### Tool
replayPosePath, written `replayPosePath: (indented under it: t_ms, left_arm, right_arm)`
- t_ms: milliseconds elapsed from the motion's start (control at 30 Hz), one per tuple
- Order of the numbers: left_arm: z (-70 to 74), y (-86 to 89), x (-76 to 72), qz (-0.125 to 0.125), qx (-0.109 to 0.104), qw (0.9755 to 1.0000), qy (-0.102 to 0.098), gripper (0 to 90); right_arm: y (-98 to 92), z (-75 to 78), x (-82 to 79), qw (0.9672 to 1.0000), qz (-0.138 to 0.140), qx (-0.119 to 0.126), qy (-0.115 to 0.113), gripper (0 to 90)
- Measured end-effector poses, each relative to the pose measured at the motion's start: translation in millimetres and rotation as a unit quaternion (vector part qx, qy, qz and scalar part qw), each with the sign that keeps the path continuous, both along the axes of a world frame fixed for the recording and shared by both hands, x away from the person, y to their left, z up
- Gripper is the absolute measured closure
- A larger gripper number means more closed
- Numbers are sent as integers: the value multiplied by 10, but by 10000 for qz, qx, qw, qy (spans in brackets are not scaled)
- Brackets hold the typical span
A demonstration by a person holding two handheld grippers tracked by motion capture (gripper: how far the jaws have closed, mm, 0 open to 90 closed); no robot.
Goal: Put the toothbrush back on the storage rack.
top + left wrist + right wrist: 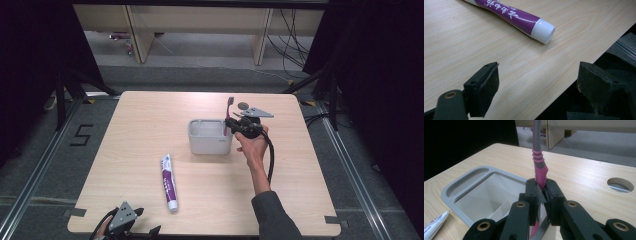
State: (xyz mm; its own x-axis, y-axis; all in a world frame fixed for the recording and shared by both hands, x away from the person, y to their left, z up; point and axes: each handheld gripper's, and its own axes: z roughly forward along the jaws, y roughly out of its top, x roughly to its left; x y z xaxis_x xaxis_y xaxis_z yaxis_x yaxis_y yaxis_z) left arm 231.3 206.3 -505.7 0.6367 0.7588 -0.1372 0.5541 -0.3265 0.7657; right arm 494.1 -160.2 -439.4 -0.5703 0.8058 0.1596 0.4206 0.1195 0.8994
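At the lower left of the high view, the left gripper [131,220] is resting at the near edge of the worktop [140,125], its jaws standing wide apart with nothing between them. In the left gripper view the bare wood is lying between the two black pads [487,85], and the purple toothpaste tube [511,16] with its white cap is lying beyond them, near but untouched. Toward the centre, the tube is lying flat just below and left of the grey organizer box [210,136]. At centre right, the right gripper [541,192] is clamping its jaws on the pink toothbrush [540,170], holding it upright at the box's right end. The right hand [254,145] is reaching forward from the lower right, forearm stretched out.
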Motion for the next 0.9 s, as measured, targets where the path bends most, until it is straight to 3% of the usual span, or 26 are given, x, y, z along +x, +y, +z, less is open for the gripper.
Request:
replayPosePath:
  t_ms: [233,267,467,500,633,700,900]
  left_arm:
    - [0,-2,-1,-2,-6,10000,2,174]
    - [0,-1,-1,-2,-3,10000,-2,174]
    - [0,-2,-2,0,-12,10000,-3,174]
    - [4,11,5,-21,100,9999,-9,174]
    - [2,1,-1,2,5,10000,0,174]
    - [3,0,-3,4,3,10000,1,174]
    - [-1,-1,0,7,-4,10000,0,174]
  right_arm:
    - [14,1,-3,10000,20,-55,-22,808]
    - [12,5,-2,9998,7,-151,-85,807]
    - [29,7,-4,9999,58,-101,-17,780]
    - [27,1,1,9999,59,-117,-64,777]
    - [36,18,-13,9999,18,-134,-64,700]
    - [54,31,-33,10000,-28,-61,44,670]
    - [48,88,-78,9997,-126,-170,-130,532]
